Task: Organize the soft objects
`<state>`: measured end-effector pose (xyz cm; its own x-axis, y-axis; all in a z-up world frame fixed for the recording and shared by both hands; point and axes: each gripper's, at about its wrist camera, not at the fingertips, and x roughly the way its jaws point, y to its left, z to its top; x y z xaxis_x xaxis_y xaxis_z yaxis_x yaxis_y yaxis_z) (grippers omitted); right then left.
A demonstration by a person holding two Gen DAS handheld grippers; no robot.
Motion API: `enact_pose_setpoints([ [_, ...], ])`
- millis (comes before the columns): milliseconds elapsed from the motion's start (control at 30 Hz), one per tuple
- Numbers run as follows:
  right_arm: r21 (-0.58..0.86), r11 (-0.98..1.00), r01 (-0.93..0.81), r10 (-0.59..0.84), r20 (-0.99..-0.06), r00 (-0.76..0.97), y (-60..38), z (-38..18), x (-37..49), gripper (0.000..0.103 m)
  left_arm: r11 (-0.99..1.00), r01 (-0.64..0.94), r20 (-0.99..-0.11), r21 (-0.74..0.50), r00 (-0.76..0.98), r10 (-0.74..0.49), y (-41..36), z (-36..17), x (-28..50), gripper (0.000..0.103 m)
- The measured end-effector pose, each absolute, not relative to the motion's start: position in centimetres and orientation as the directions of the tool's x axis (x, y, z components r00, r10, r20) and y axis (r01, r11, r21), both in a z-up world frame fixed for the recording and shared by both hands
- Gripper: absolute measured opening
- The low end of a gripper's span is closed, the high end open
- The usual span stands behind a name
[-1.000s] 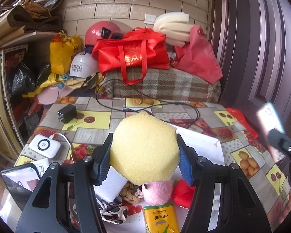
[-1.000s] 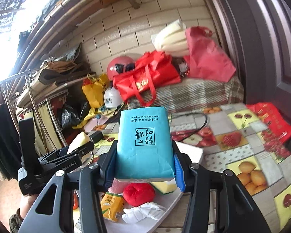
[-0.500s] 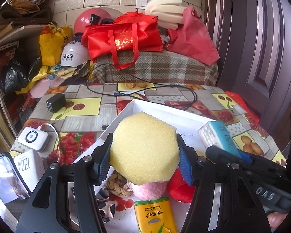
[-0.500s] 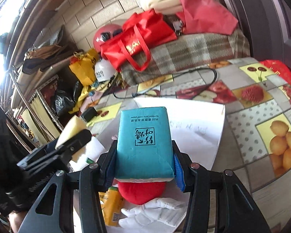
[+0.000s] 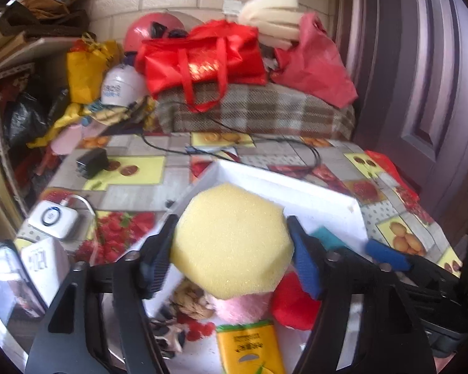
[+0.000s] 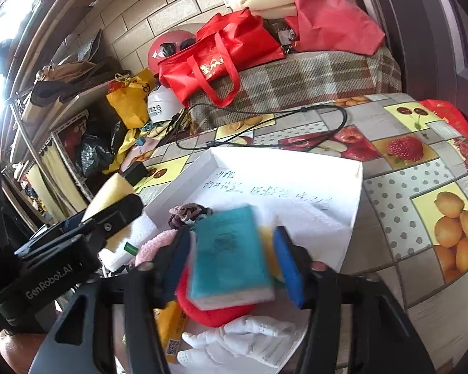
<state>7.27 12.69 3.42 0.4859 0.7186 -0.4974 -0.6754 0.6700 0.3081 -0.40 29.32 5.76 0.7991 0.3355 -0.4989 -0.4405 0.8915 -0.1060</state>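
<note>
My left gripper (image 5: pixel 231 261) is shut on a yellow foam sponge (image 5: pixel 232 240) and holds it over the near part of a white tray (image 5: pixel 284 187). My right gripper (image 6: pixel 234 261) has opened; the teal tissue pack (image 6: pixel 231 255) sits blurred between its spread blue pads (image 6: pixel 288 268), with gaps on both sides, over the tray (image 6: pixel 327 193). In the tray lie a red soft ball (image 6: pixel 215 311), a pink fluffy item (image 5: pixel 240 307), a yellow tissue pack (image 5: pixel 249 349), a white glove (image 6: pixel 249 336) and a dark scrunchie (image 6: pixel 187 212). The left gripper also shows in the right wrist view (image 6: pixel 87 227).
The tray stands on a fruit-patterned tablecloth (image 6: pixel 421 187). A black cable (image 6: pixel 265 124), a black charger (image 5: pixel 92 162), a white device (image 5: pixel 53 218) and a phone (image 5: pixel 6 283) lie on the table. Red bags (image 5: pixel 202 59) and helmets sit behind on a plaid-covered surface.
My right gripper has dropped toward the tray and its jaws have opened, releasing the teal tissue pack. My left gripper still holds the sponge and has shifted slightly.
</note>
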Motion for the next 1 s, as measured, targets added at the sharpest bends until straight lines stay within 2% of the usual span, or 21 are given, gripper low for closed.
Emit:
enact_pose_setpoints([
  [33,0.306,0.676,-0.670,0.716,-0.488,0.499,12.4,3.5,7.3,0.087,0.884,-0.455,-0.487,-0.113,0.800,0.350,29.6,5.9,-0.7,0.094],
  [67,0.308,0.679,-0.666,0.716,-0.477,0.509,12.1,3.6,7.3,0.091,0.878,-0.463,-0.483,-0.120,0.800,0.356,29.9,6.0,-0.9,0.103],
  [100,0.312,0.681,-0.662,0.717,-0.468,0.517,11.8,3.6,7.4,0.101,0.873,-0.471,-0.480,-0.125,0.799,0.363,30.1,6.1,-1.1,0.103],
  [133,0.315,0.685,-0.657,0.715,-0.460,0.526,11.4,3.7,7.4,0.103,0.871,-0.474,-0.477,-0.131,0.800,0.364,30.2,6.2,-1.2,0.103],
  [467,0.285,0.691,-0.665,0.716,-0.399,0.573,9.3,5.0,5.4,0.103,0.890,-0.444,-0.445,-0.102,0.821,0.358,28.4,7.6,-1.5,0.103],
  [667,0.244,0.711,-0.660,0.698,-0.367,0.616,7.6,5.6,4.2,0.103,0.901,-0.427,-0.388,-0.073,0.845,0.369,26.7,9.6,-2.5,0.103],
  [867,0.191,0.728,-0.659,0.683,-0.291,0.670,5.2,7.1,2.1,0.103,0.925,-0.374,-0.340,-0.060,0.879,0.334,24.1,12.0,-3.7,0.103],
  [1000,0.106,0.762,-0.639,0.645,-0.210,0.735,3.2,8.6,-0.3,0.103,0.927,-0.371,-0.282,-0.049,0.896,0.343,21.7,14.5,-5.5,0.103],
])
